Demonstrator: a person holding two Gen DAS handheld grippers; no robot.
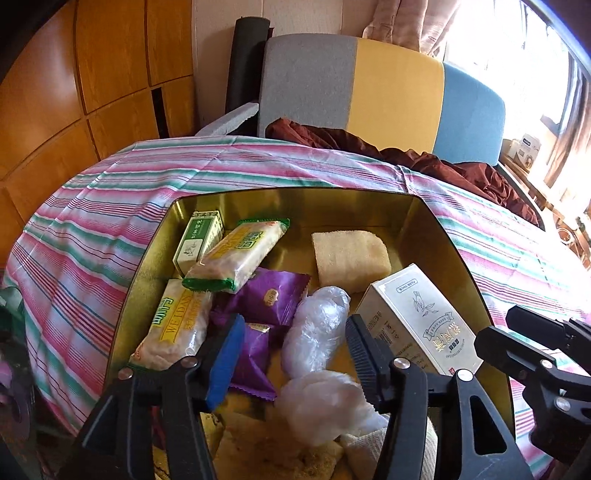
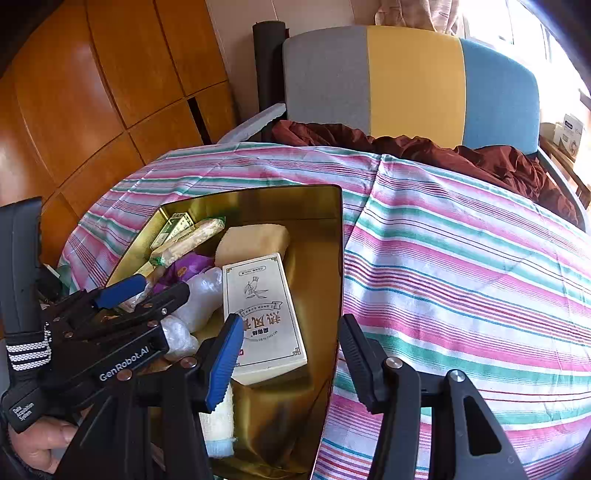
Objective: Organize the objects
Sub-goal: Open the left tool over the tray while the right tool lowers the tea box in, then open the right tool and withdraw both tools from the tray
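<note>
Tricolour chair [image 1: 384, 85], maroon cloth [image 1: 424, 158]

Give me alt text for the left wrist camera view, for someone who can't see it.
An open left gripper hovers over a gold tin on a striped cloth, nothing between its jaws. The tin holds snack packets, two purple sachets, a yellow sponge, a white box and clear plastic bundles.

You are in a home: wooden wardrobe doors [image 1: 92, 74], a colour-block upholstered chair [image 1: 369, 85], window curtains [image 1: 413, 22], and a striped cloth [image 2: 461, 258] covering the table.
</note>
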